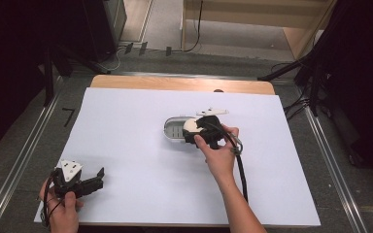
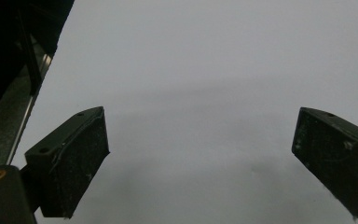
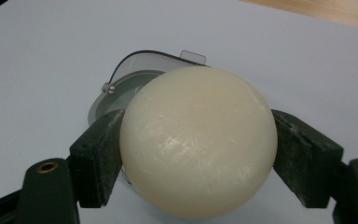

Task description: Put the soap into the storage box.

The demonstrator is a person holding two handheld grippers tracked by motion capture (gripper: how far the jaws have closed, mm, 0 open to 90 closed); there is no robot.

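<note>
Near left: left hand-held gripper [image 1: 98, 175] is rested released on the white tabletop [image 1: 126, 145], jaws wide apart, nothing between them | Centre: cream ball [image 3: 198, 142] is clamped by the right hand-held gripper [image 1: 190, 128] | Just beyond: grey oval container [image 1: 174, 129] | Step judged: placing; the ball must be lowered inside, then released.

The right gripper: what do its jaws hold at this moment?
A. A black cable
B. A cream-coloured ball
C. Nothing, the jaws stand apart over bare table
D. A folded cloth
B. In the right gripper view, the right gripper has its two jaws pressed against either side of the cream-coloured ball, just in front of a small clear-lidded container.
</note>
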